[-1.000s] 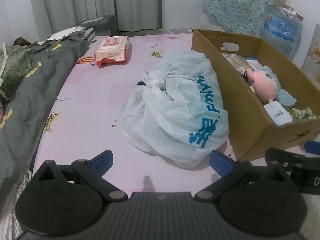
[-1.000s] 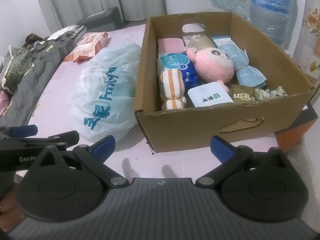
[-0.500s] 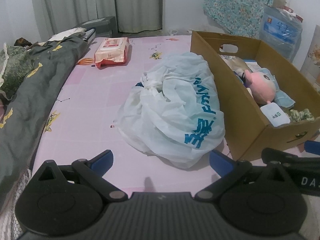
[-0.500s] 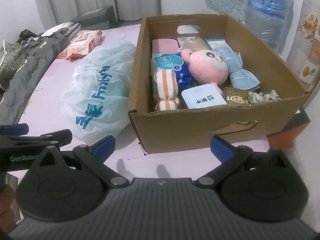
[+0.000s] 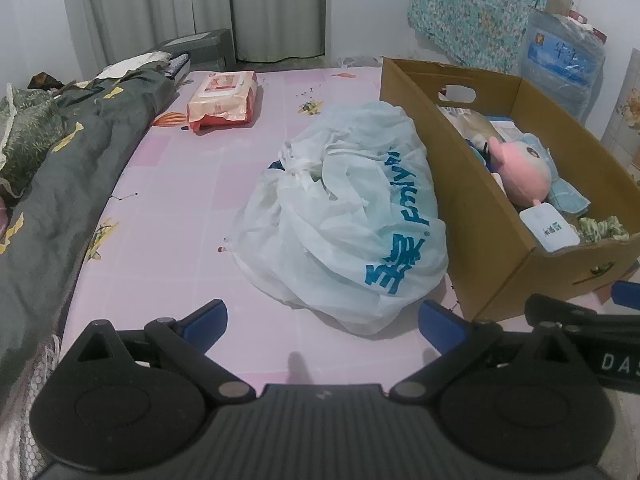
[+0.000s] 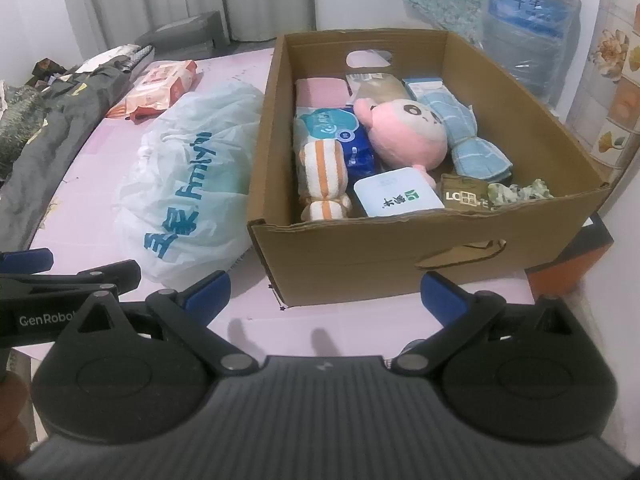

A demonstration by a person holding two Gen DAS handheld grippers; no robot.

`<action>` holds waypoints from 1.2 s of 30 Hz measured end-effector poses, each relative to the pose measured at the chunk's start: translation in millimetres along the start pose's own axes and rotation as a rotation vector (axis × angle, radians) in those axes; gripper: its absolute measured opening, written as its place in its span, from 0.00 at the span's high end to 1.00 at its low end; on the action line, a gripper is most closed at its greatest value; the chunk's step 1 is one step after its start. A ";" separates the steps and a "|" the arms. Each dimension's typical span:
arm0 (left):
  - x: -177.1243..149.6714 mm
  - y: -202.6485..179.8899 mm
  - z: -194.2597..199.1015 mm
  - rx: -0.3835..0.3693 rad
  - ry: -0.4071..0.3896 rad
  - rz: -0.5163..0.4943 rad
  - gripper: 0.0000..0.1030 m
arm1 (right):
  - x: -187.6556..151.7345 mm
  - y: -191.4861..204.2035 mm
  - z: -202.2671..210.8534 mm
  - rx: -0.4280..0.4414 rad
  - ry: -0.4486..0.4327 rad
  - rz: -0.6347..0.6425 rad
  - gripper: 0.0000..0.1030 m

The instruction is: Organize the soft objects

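A brown cardboard box (image 6: 400, 248) (image 5: 452, 184) stands on the pink bed sheet and holds several soft things: a pink plush (image 6: 404, 132) (image 5: 520, 172), a blue towel roll (image 6: 468, 140), an orange-striped roll (image 6: 324, 176), a white tissue pack (image 6: 396, 196). A full white plastic bag with blue print (image 5: 352, 216) (image 6: 192, 184) lies against the box's left side. My left gripper (image 5: 322, 318) is open, short of the bag. My right gripper (image 6: 324, 294) is open before the box's near wall. Both are empty.
A red and white wipes pack (image 5: 224, 100) (image 6: 160, 86) lies far back on the sheet. A dark grey quilt (image 5: 52, 196) runs along the left edge. A blue water jug (image 6: 528, 36) stands behind the box by the wall. An orange block (image 6: 568, 264) sits at the box's right corner.
Both grippers have drawn back slightly and the right view has swung left, so the box sits more central. Nothing on the bed has moved.
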State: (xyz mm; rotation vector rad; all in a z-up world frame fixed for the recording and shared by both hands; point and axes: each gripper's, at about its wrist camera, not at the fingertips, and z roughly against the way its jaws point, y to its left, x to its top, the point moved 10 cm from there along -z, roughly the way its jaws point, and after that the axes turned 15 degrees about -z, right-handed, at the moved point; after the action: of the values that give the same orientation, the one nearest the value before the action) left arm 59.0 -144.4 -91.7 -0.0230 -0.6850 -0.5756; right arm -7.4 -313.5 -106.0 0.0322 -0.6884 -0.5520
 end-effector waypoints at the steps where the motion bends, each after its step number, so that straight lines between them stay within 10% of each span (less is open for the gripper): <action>1: 0.0 -0.1 -0.3 0.000 0.000 0.001 0.01 | 0.1 -0.2 -0.2 -0.001 0.001 -0.001 0.01; 36: -2.8 2.4 -2.6 -0.013 0.013 0.015 0.01 | -1.8 1.1 -0.1 -0.003 0.011 -0.008 0.01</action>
State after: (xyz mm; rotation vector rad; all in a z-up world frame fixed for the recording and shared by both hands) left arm 60.0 -141.5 -95.1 -0.0362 -0.6675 -0.5657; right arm -8.0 -311.7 -106.9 0.0349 -0.6774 -0.5598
